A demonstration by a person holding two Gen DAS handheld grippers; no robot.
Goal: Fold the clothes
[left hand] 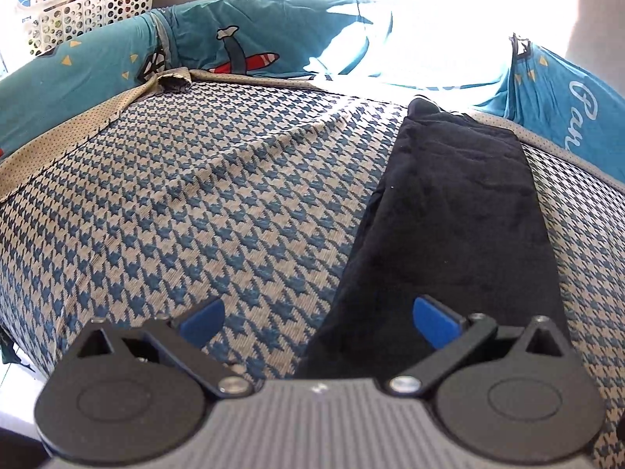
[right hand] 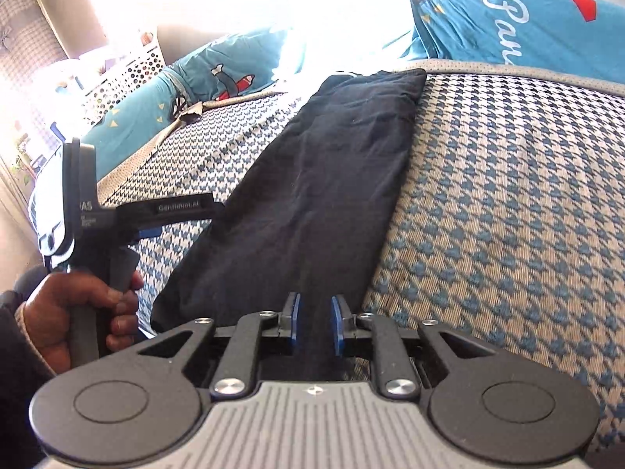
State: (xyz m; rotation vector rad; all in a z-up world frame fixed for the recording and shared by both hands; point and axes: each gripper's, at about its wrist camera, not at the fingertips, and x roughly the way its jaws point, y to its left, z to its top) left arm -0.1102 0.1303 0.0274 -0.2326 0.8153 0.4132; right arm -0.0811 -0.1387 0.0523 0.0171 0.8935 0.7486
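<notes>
A black garment [left hand: 457,215] lies folded into a long narrow strip on the blue and beige houndstooth bed cover [left hand: 195,215]. My left gripper [left hand: 316,308] hovers over the strip's near left edge, its blue pads wide open and empty. In the right wrist view the same garment [right hand: 332,164] runs away from my right gripper [right hand: 316,324]. That gripper sits at the strip's near end with its pads a narrow gap apart. Black cloth shows in the gap, but the pads do not press on it. A person's hand [right hand: 78,308] holds the left gripper's handle at the left.
Teal printed pillows [left hand: 234,39] [right hand: 527,19] line the far side of the bed. A white perforated basket [left hand: 90,4] stands beyond the far left corner. The bed cover [right hand: 508,215] stretches flat on both sides of the strip. Bright glare washes out the background.
</notes>
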